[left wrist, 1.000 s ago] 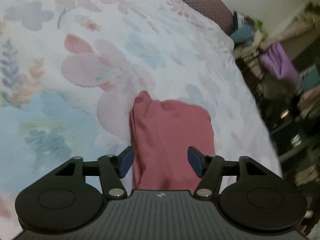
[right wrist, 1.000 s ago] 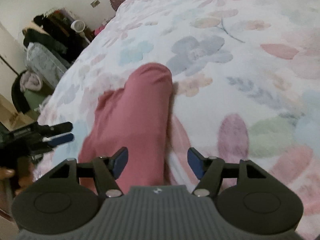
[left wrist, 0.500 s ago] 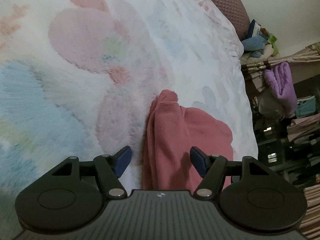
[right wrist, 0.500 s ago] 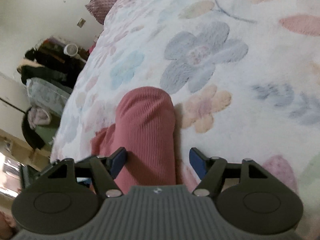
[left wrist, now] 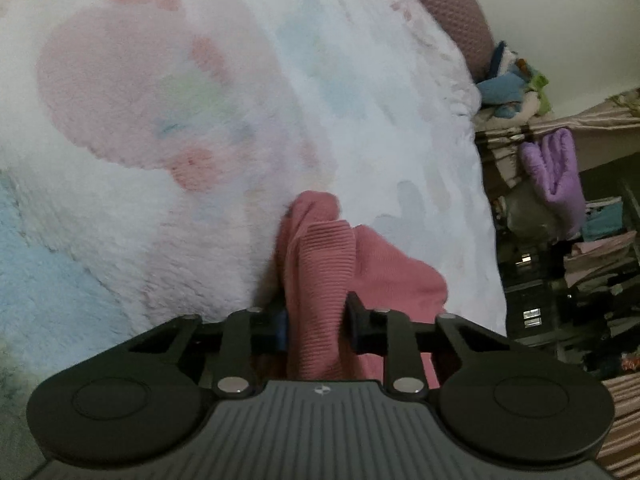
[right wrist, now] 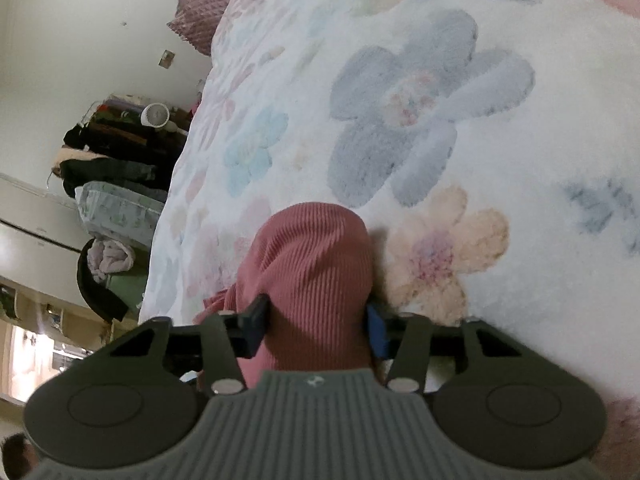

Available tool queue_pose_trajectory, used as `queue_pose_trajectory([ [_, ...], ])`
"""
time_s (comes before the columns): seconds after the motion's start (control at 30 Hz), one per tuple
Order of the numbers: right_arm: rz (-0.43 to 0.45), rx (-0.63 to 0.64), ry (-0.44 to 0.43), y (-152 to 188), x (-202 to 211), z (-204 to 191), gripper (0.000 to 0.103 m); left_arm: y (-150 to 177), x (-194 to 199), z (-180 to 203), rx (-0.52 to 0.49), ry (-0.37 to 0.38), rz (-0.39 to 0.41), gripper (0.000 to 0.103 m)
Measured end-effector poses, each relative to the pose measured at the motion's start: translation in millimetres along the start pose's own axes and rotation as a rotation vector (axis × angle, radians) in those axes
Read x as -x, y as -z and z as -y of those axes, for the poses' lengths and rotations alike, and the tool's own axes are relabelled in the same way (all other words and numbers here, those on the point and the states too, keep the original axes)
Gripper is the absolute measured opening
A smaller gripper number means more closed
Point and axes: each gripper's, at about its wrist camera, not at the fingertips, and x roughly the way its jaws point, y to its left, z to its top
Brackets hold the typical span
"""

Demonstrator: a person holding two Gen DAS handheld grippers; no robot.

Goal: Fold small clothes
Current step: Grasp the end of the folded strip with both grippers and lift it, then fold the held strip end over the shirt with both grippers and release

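Note:
A pink ribbed garment [left wrist: 328, 248] lies bunched on a fluffy floral bedspread [left wrist: 192, 128]. In the left wrist view my left gripper [left wrist: 318, 326] is closing, and its pads pinch a raised ridge of the cloth near one end. The rest of the garment spreads to the right of the fingers. In the right wrist view the rounded end of the same pink garment [right wrist: 316, 248] fills the gap of my right gripper [right wrist: 318, 330]. That gripper is closing too, with both pads against the fabric's sides.
The bedspread [right wrist: 440, 120] runs far ahead of both grippers. A mauve pillow [left wrist: 448, 12] sits at the bed's head. The bed edge drops off to cluttered shelves with a purple cloth [left wrist: 554, 176] on one side. Piled dark clothes [right wrist: 108, 160] and a small fan [right wrist: 155, 114] are on the other.
Both grippers came down closer to the pink garment and their wide jaws closed onto it. The cloth in the left gripper now stands up in a pinched ridge.

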Motion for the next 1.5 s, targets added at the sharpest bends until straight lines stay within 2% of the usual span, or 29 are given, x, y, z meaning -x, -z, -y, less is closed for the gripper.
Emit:
queue_pose_trajectory([
  [0.2, 0.047, 0.143, -0.009, 12, 28, -30, 0.037, 20, 34, 44, -0.154, -0.021, 0.086, 0.026],
  [0.5, 0.16, 0.404, -0.041, 55, 126, -96, 0.036, 81, 109, 121, -0.362, -0.038, 0.257, 0.025],
  [0.67, 0.202, 0.506, -0.064, 91, 186, -126, 0.036, 119, 149, 150, -0.394, -0.014, 0.351, 0.025],
  [0.83, 0.238, 0.554, -0.094, 126, 241, -143, 0.036, 152, 183, 167, -0.415, 0.039, 0.389, 0.025],
  [1.03, 0.241, 0.585, -0.118, 164, 296, -153, 0.036, 185, 211, 180, -0.415, 0.077, 0.375, 0.025],
  [1.17, 0.211, 0.553, -0.139, 181, 319, -145, 0.036, 200, 214, 182, -0.42, 0.067, 0.338, 0.025],
  [1.33, 0.167, 0.492, -0.113, 184, 315, -118, 0.036, 198, 182, 168, -0.401, 0.026, 0.255, 0.025],
  [1.5, 0.103, 0.427, -0.036, 169, 276, -79, 0.036, 174, 122, 150, -0.402, -0.042, 0.153, 0.025],
])
